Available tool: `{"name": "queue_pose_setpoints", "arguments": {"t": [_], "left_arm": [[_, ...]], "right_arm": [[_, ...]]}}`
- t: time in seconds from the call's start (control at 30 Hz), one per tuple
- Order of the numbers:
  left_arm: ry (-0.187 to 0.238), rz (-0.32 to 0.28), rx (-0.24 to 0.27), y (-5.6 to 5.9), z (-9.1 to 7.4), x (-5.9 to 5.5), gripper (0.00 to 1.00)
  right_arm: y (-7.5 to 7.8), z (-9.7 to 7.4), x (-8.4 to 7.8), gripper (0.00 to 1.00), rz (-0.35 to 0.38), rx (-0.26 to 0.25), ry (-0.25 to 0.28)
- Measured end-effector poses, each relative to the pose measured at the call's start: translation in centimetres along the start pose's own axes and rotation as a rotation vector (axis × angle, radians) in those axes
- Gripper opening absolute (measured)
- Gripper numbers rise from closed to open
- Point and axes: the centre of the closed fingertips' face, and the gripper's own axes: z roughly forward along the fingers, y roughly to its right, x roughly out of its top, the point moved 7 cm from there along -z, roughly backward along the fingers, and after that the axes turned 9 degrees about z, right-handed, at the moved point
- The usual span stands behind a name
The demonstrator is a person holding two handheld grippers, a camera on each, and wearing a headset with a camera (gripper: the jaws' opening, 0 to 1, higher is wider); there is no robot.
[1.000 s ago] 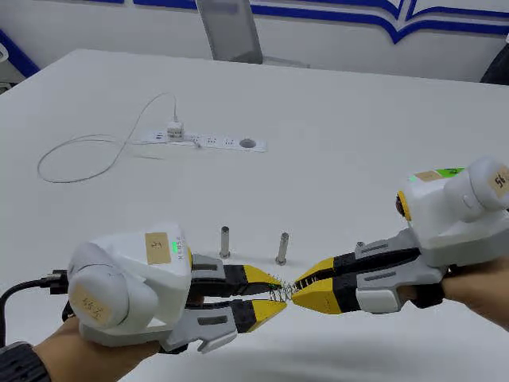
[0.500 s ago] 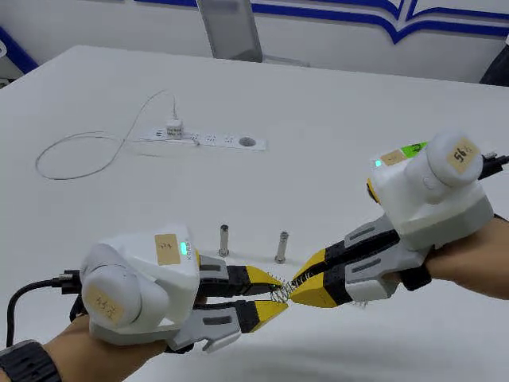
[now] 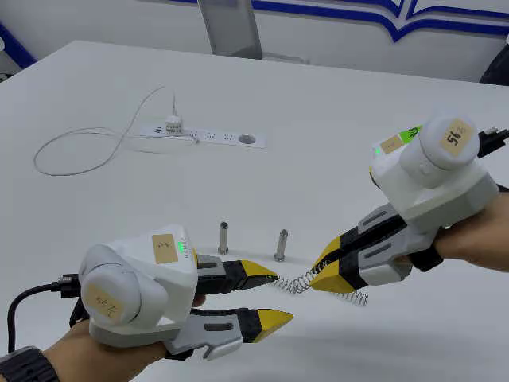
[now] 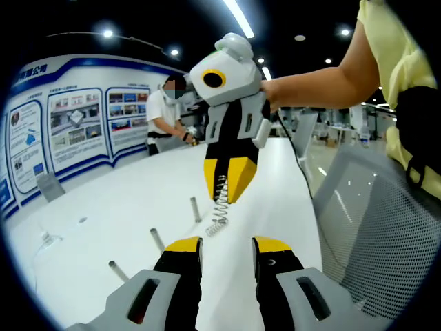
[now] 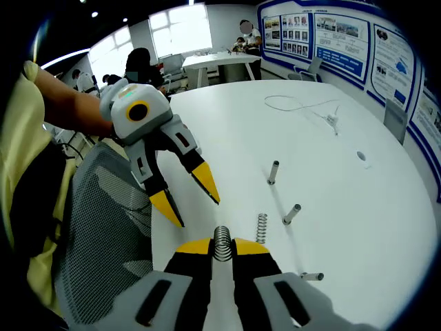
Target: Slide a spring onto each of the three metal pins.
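Note:
My right gripper (image 3: 320, 278) is shut on one end of a thin wire spring (image 3: 298, 282), which sticks out to the left just above the white table (image 3: 334, 143). The left gripper (image 3: 276, 299) stands open beside the spring's free end, apart from it. A second spring (image 3: 351, 297) lies loose on the table under the right gripper. Two upright metal pins (image 3: 223, 237) (image 3: 281, 244) stand just behind the jaws. In the right gripper view the spring (image 5: 222, 243) sits between my right gripper (image 5: 222, 245) jaws, with three pins (image 5: 273, 172) (image 5: 291, 214) (image 5: 310, 276) beyond.
A white power strip (image 3: 208, 138) with a looping cable (image 3: 79, 151) lies at the back left of the table. A grey chair (image 3: 231, 32) stands at the far edge. A mesh chair (image 4: 372, 227) is beside the person.
The left gripper has opened and let go of the spring. The right gripper has tilted and pulled slightly right, keeping the spring in its jaws.

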Motion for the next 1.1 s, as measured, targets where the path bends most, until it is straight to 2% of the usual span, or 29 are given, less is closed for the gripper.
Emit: {"name": "queue_pose_setpoints", "arguments": {"t": [0.17, 0.3, 0.4, 0.6, 0.67, 0.77, 0.83, 1.1], "left_arm": [[-0.009, -0.025, 0.035, -0.5, -0.6, -0.5, 0.38], [-0.015, -0.041, 0.052, -0.8, -1.1, -0.9, 0.41], [-0.019, -0.05, 0.068, -1.0, -1.4, -1.1, 0.43], [-0.024, -0.072, 0.098, -1.4, -2.0, -1.6, 0.48], [-0.024, -0.075, 0.109, -1.5, -2.3, -1.7, 0.49], [-0.027, -0.081, 0.122, -1.7, -2.5, -1.8, 0.51], [-0.03, -0.085, 0.131, -1.7, -2.7, -1.9, 0.52], [-0.041, -0.095, 0.153, -1.8, -3.4, -2.4, 0.55]], "right_arm": [[1.6, -1.9, -0.5, 0.12, 0.01, -0.053, -0.023], [3.0, -3.2, -0.8, 0.12, 0.021, -0.084, -0.041], [4.2, -4.2, -1.1, 0.12, 0.022, -0.12, -0.075], [6.4, -5.3, -1.3, 0.12, 0.037, -0.168, -0.111], [7.3, -5.5, -1.5, 0.12, 0.024, -0.205, -0.148], [8.2, -5.1, -1.5, 0.12, 0.031, -0.211, -0.167], [8.9, -4.7, -1.7, 0.12, 0.021, -0.228, -0.207], [10.3, -2.6, -2.1, 0.12, 0.028, -0.218, -0.268]]}}
